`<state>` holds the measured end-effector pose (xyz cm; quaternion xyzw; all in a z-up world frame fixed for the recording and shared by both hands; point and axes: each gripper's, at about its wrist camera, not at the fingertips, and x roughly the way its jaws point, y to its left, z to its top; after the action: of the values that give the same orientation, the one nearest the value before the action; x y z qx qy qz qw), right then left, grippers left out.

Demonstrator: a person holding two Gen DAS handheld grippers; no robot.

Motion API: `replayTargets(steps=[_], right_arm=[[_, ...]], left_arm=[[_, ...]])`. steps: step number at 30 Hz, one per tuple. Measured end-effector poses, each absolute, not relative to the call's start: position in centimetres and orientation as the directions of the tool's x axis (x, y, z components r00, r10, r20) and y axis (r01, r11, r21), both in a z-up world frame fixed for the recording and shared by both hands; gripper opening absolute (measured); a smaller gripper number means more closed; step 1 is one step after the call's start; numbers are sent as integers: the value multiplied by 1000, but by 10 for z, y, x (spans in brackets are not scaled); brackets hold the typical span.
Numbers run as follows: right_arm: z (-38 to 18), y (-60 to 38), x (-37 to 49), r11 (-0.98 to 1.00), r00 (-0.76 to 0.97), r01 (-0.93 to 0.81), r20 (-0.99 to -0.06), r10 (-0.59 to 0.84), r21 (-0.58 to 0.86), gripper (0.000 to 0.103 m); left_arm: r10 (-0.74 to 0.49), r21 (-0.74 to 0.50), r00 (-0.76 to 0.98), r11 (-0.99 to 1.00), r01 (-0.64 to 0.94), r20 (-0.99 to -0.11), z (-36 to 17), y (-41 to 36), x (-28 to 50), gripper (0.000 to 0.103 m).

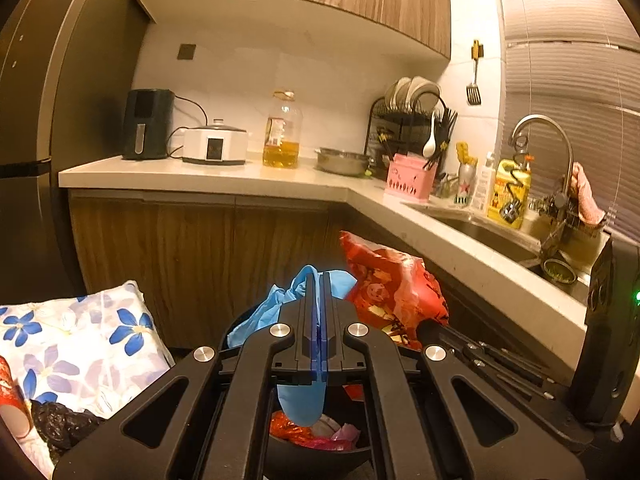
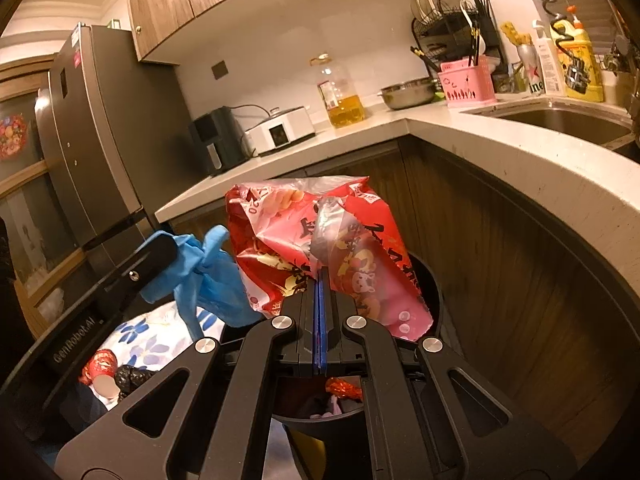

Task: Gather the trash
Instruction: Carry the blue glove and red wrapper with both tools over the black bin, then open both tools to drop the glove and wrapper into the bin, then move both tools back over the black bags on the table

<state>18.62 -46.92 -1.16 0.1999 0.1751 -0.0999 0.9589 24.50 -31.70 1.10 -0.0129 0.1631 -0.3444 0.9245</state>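
- Nearest in the left wrist view, the left gripper (image 1: 319, 280) has its two black fingers pressed together on a crumpled blue glove (image 1: 276, 308); one glove finger hangs down behind the fingers, over the open mouth of a black trash bin (image 1: 316, 460).
- Nearest in the right wrist view, the right gripper (image 2: 322, 276) has its fingers clamped on the lower edge of a red printed plastic bag (image 2: 320, 248), which stands up crumpled above the same bin (image 2: 434, 304).
- The glove and bag hang side by side above the bin, glove to the left of the bag; whether they touch cannot be told.
- Inside the bin, the left view shows red and pink scraps (image 1: 320, 432); the right view shows only a small red piece through the gripper frame.
- Only the right view shows the glove (image 2: 212, 276) from the side, bunched at the tip of the left gripper (image 2: 160, 252).
- To the left of the bin lies a white cloth with blue flowers (image 1: 80, 344), with a red paper cup (image 1: 12, 404) and a black crumpled bag (image 1: 60, 424) on it.
- Behind runs an L-shaped pale counter (image 1: 240, 178) with an oil bottle (image 1: 281, 136), a pink basket (image 1: 410, 178) and a dish rack (image 1: 404, 120).
- The left view shows the sink's faucet (image 1: 548, 140) in full; the right view shows the whole grey fridge (image 2: 92, 152).
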Motion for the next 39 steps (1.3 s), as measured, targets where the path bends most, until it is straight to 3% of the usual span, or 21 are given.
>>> replayTargets(steps=[6,12,22,28,30,39], right_arm=[[-16,-475,189,894,910,274,-397,-121,355,1],[-19,-477,187,889,903,288,-408,-130,355,12],[-15,-466,173,897,906,298,-394,-157,327,59],[-13,-448,159,913,913,277,-377,-153,300,74],[-13,-440,154,919,915,266,-376,-146,292,76],[-13,-401,131,937,926,214,-361,-105,276,79]], left_arm=[[-647,-146,689,755,639,-327,2,-320,252,1],[-659,-173,671,745,644,-341,-2,-318,256,29],[-566,-173,755,823,541,-331,-3,-284,246,87],[-441,-126,822,896,426,-359,-8,-249,229,90],[-404,-128,840,914,385,-361,-10,-234,222,95],[-243,-116,902,970,215,-357,-15,-169,186,95]])
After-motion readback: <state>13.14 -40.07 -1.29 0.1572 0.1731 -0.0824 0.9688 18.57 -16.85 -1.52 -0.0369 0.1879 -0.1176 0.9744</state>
